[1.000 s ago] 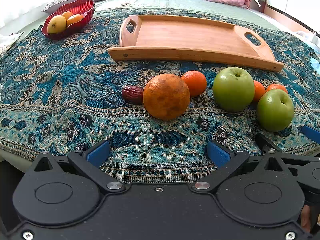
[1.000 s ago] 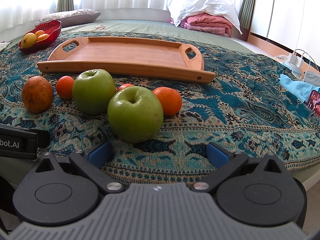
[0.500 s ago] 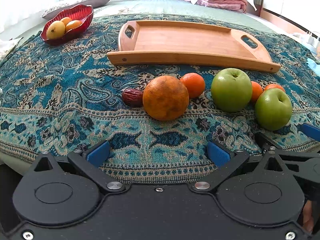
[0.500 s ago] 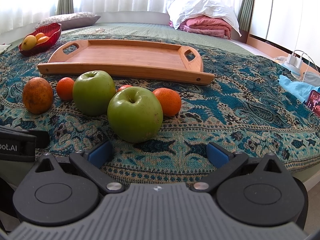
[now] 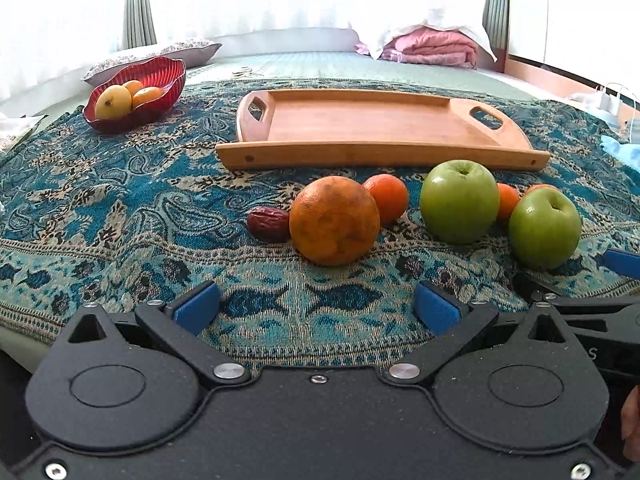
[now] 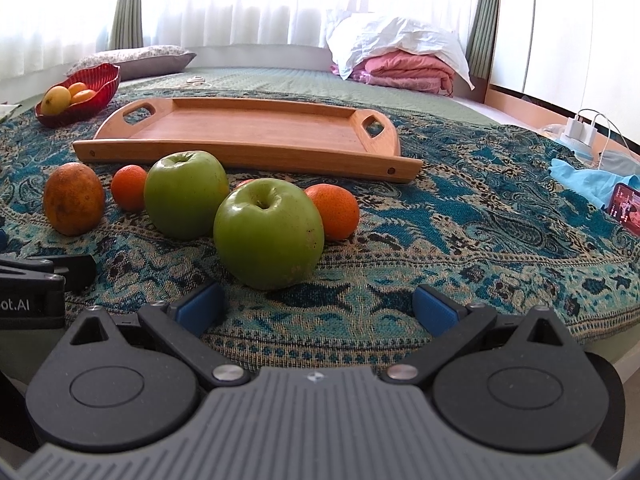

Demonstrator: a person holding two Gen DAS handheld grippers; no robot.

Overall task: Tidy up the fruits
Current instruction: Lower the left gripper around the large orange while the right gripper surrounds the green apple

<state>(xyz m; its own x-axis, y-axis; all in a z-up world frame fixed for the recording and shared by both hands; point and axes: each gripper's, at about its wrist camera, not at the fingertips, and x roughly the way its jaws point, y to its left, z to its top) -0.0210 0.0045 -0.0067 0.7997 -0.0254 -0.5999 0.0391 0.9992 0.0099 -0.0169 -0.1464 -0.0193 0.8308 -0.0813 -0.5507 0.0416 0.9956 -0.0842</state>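
Note:
A large mottled orange [image 5: 334, 220] lies on the patterned cloth with a dark red date [image 5: 267, 224] at its left and a small tangerine [image 5: 386, 198] behind it. Two green apples [image 5: 459, 201] [image 5: 545, 227] lie to the right, with small tangerines behind them. An empty wooden tray [image 5: 372, 128] sits beyond the fruit. My left gripper [image 5: 316, 310] is open and empty, just short of the large orange. In the right wrist view my right gripper [image 6: 316, 310] is open and empty, just short of the nearest green apple [image 6: 269, 233]; the other apple [image 6: 186, 193], a tangerine [image 6: 335, 210] and the tray [image 6: 248, 128] lie beyond.
A red bowl [image 5: 158, 106] holding yellow and orange fruit stands at the far left. A blue cloth [image 6: 588, 176], a phone [image 6: 626, 208] and a charger [image 6: 580, 130] lie at the right. Folded bedding [image 6: 404, 68] is at the back. The cloth's front edge runs just under both grippers.
Both views have tilted upward, showing more of the window and curtains. The fruit and tray have not moved, and both grippers stay open.

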